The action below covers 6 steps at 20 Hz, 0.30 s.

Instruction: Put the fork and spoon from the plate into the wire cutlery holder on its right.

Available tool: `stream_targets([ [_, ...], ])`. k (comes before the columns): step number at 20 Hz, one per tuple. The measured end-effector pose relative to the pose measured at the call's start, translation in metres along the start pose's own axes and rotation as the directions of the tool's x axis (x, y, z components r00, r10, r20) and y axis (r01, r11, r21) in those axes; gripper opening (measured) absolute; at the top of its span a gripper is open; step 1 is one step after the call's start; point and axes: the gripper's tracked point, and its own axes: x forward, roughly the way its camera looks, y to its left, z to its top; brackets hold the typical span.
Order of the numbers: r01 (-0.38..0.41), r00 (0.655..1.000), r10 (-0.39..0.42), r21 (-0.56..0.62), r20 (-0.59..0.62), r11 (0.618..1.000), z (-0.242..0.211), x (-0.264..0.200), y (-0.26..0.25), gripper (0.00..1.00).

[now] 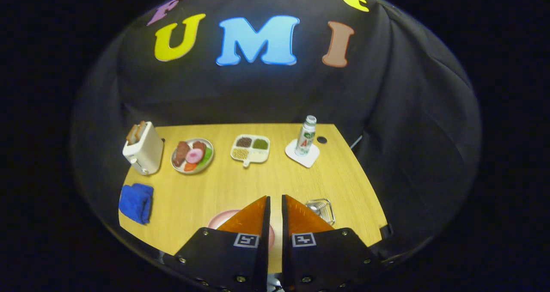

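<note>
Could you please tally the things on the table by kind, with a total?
Food dishes: 2, round plate, divided tray
Toaster: 1
Bottle on coaster: 2
Blue cloth: 1
Pink plate: 1
Wire cutlery holder: 1
Total: 8

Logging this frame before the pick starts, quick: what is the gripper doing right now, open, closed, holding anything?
Gripper: fingers nearly closed with a narrow gap, nothing between them, raised over the pink plate, wire cutlery holder beside the right finger.
</note>
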Motion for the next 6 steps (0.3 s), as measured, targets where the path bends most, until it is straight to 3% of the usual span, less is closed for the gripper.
stream_targets([
  [3, -0.063, 0.983, 0.067, -0.031, 0.17, 0.998, 0.036, -0.02, 0.025, 0.13],
  [6, -0.11, 0.939, 0.117, -0.042, 0.322, 0.993, 0.067, -0.044, 0.047, 0.13],
])
